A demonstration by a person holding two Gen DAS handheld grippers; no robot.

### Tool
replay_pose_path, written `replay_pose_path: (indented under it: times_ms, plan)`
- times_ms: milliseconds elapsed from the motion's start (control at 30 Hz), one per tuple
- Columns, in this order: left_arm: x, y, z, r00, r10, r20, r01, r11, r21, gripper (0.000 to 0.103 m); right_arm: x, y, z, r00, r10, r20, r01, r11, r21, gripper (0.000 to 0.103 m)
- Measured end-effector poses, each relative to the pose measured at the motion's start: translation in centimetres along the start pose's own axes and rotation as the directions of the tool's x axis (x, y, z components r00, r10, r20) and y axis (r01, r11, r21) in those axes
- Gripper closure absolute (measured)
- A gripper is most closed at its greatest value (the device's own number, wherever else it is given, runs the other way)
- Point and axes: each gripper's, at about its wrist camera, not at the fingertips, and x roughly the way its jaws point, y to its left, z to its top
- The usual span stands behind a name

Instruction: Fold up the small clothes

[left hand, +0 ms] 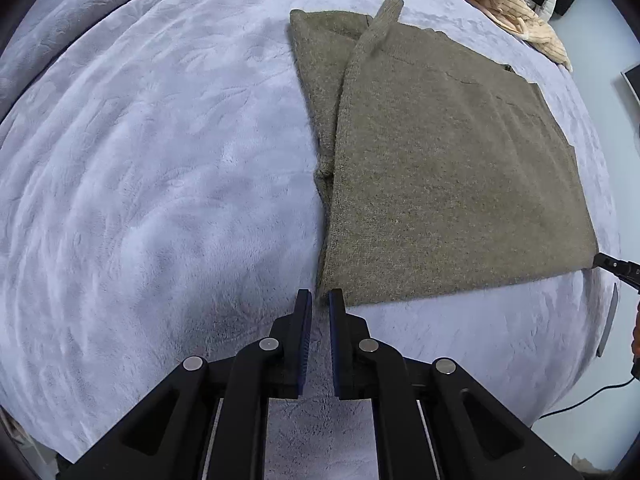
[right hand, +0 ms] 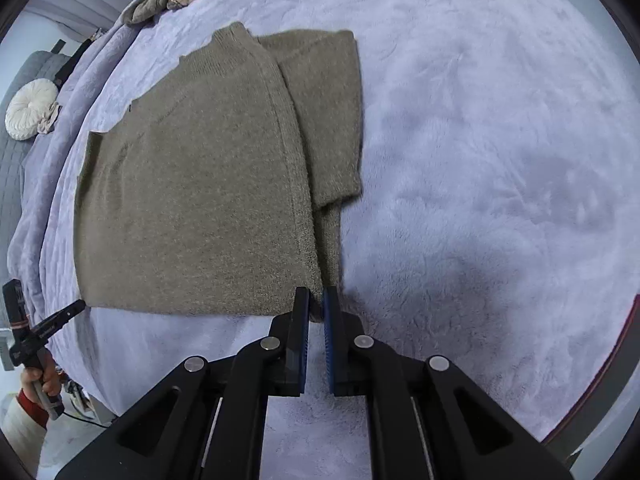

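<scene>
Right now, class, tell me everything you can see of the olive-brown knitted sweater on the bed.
The sweater is olive-brown with a fuzzy knit. It lies flat on the pale lilac plush blanket, partly folded: both sides are turned in, so a sleeve lies along each long edge, and its outline is roughly rectangular. The hem faces the cameras. The left gripper is shut on one near hem corner, and the right gripper on the other. Nothing else touches it.

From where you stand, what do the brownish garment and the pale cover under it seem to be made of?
The olive-brown sweater looks like knitted wool or a wool blend: matte, heathered, with fine ribbing along its folded edge. The lavender blanket looks like plush fleece, probably synthetic: soft sheen, brushed nap with swirled marks.
</scene>
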Motion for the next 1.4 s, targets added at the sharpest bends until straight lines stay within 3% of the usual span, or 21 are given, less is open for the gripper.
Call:
replay_pose_path:
  times_ms: [100,200,433,633,833,933,1000,1100,1133,1167,1200,1400]
  plan:
    - [-0.6,0.6,-0.4,1.0,0.01,0.016,-0.009,0.999,-0.039,0.094,-1.9,2.7,0.3,0.998,0.013,0.066,-0.012,1.0,-0.024,0.092]
    - [-0.9,0.9,-0.5,0.998,0.046,0.03,-0.044,0.997,-0.069,0.094,-1.6,7.0,1.7,0.993,0.099,0.06,-0.093,0.992,-0.088,0.092]
    - [-1.0,2.1,-0.4,0.996,0.076,0.048,-0.07,0.991,-0.115,0.094,5.8,20.4,6.2,0.977,0.209,-0.032,-0.21,0.938,-0.275,0.092]
    - [-0.7,3.4,-0.4,0.995,0.08,0.064,-0.069,0.984,-0.162,0.094,10.6,28.7,8.6,0.958,0.282,-0.052,-0.283,0.901,-0.33,0.092]
    - [-1.0,5.1,-1.1,0.993,0.088,0.073,-0.073,0.98,-0.185,0.094,13.5,32.6,10.5,0.956,0.294,-0.005,-0.28,0.907,-0.314,0.092]
    - [-0.8,5.5,-1.1,0.993,0.093,0.071,-0.077,0.977,-0.2,0.094,15.5,34.7,10.8,0.954,0.298,-0.043,-0.294,0.893,-0.341,0.092]
    - [-0.8,5.7,-1.1,0.993,0.091,0.069,-0.074,0.975,-0.211,0.094,16.4,35.9,10.7,0.964,0.258,-0.069,-0.264,0.887,-0.38,0.092]
    - [-1.0,6.0,-1.1,0.993,0.09,0.075,-0.072,0.974,-0.216,0.094,15.6,36.4,10.1,0.967,0.248,-0.064,-0.251,0.865,-0.434,0.092]
    - [-1.0,6.0,-1.1,0.993,0.091,0.075,-0.073,0.973,-0.217,0.082,15.2,36.0,9.8,0.963,0.259,-0.073,-0.265,0.862,-0.433,0.091]
    - [-1.0,6.0,-1.0,0.994,0.081,0.077,-0.062,0.974,-0.22,0.032,14.8,35.7,9.6,0.961,0.263,-0.081,-0.271,0.861,-0.43,0.091]
    - [-1.1,6.2,-0.9,0.994,0.076,0.08,-0.056,0.971,-0.231,0.004,14.3,35.2,9.2,0.959,0.27,-0.088,-0.281,0.859,-0.428,0.091]
    - [-2.0,5.7,0.0,0.985,0.136,0.105,-0.11,0.969,-0.222,0.001,11.5,30.9,5.7,0.96,0.262,-0.1,-0.279,0.861,-0.426,0.091]
